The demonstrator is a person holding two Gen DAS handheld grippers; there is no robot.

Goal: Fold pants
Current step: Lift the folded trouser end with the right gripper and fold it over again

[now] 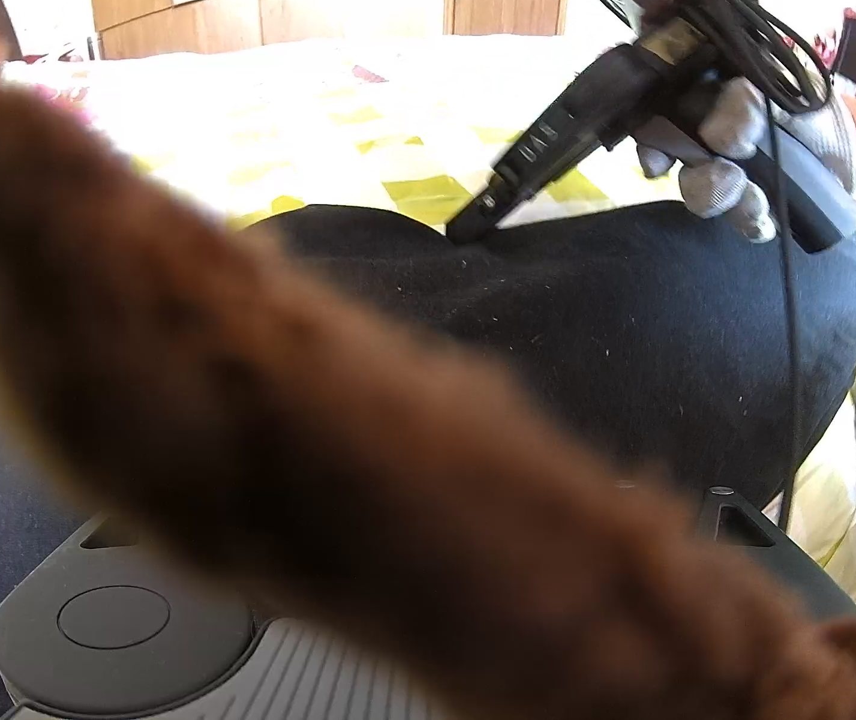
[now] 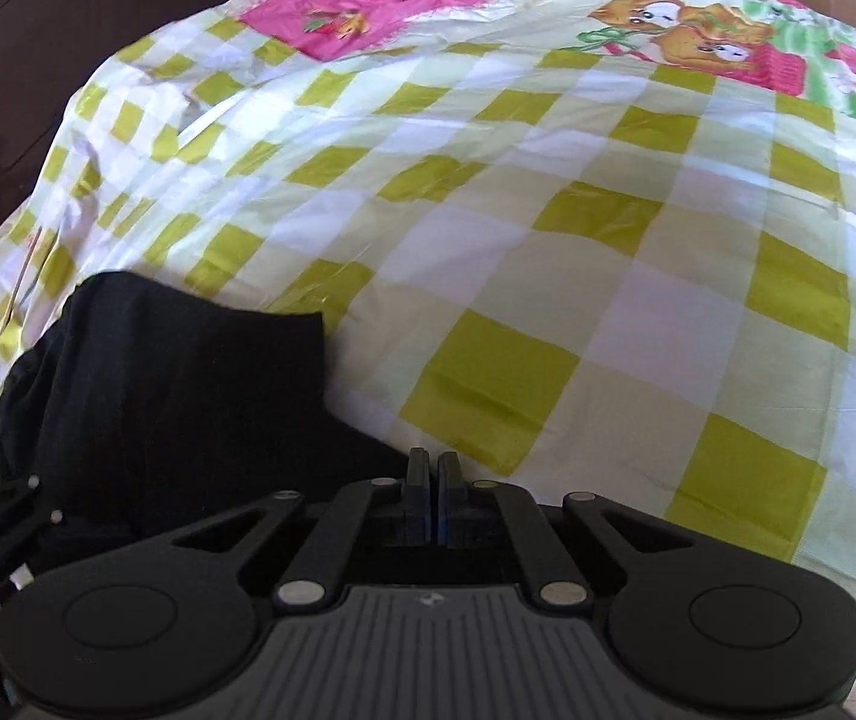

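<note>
No readable text, label, brand or number shows in either view

Strong daylight floods both fisheye views. In the left wrist view, the far bedspread (image 1: 308, 114) is blown out to white, and a brown furry band (image 1: 320, 420), close to the lens, is badly out of focus. The right wrist view is evenly bright and sharp, with curved, darkened corners.

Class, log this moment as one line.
task: fold pants | right gripper: shut, tip on black pants | left gripper: hidden behind brown fuzzy blur | surface: checked bedsheet
</note>
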